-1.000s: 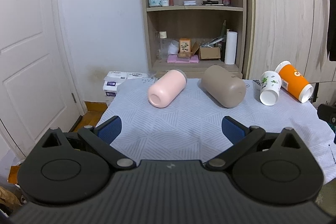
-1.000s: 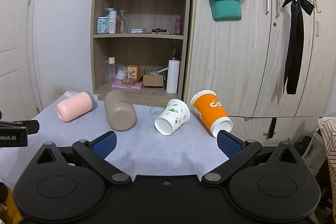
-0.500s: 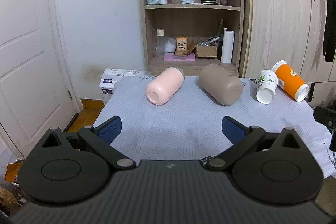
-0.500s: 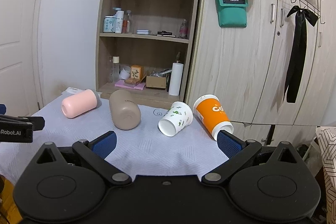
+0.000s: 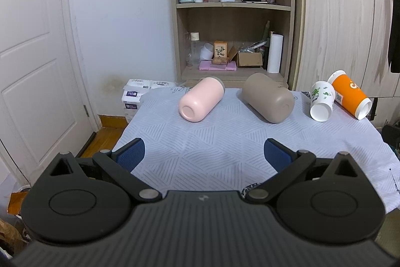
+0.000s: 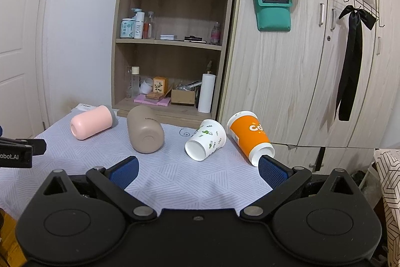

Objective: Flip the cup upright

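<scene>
White patterned tablecloth [image 5: 225, 149] covers the table, wooden shelf unit [image 5: 232, 6] behind it. Four cups lie on their sides along the far edge: pink cup [image 5: 201, 98] toward the far left corner, taupe cup [image 5: 268, 100] beside it, white leaf-print paper cup [image 6: 205, 140], and orange paper cup [image 6: 250, 137] at the far right corner. Left gripper [image 5: 203, 154] and right gripper [image 6: 197, 170] hover over the near edge, jaws spread wide, holding nothing.

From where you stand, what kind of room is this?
Probably a room in someone's home: a wooden shelf unit with toiletry bottles, wardrobe doors, and a cloth-covered table.
</scene>
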A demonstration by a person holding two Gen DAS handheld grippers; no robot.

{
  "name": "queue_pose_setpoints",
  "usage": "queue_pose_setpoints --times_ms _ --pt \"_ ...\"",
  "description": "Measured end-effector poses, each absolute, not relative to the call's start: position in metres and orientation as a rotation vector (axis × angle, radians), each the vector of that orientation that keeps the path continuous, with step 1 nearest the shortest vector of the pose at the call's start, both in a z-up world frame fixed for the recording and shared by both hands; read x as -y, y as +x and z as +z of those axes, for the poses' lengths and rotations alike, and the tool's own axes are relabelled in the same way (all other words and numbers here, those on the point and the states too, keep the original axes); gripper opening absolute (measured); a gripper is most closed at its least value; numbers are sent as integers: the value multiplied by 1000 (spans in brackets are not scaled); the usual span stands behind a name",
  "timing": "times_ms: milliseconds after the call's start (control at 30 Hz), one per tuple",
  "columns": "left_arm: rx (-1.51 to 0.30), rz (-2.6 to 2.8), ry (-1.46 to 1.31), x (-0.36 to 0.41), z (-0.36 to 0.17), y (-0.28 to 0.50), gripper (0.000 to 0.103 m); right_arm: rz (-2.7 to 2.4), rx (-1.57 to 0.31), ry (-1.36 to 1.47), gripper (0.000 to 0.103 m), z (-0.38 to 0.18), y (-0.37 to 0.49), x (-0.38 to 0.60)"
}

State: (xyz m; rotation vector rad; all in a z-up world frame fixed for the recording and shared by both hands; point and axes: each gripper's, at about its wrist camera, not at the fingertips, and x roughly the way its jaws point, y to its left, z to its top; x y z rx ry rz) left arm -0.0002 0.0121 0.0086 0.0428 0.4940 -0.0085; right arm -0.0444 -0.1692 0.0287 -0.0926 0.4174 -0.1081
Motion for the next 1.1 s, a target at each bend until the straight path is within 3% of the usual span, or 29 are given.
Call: queue_pose_setpoints --times_ms 600,1100 --pt "-503 -43 36 -13 7 1 103 -34 -474 -44 103 15 -27 172" --pt "-566 -121 -41 -6 19 85 103 365 -408 -35 103 20 49 175"
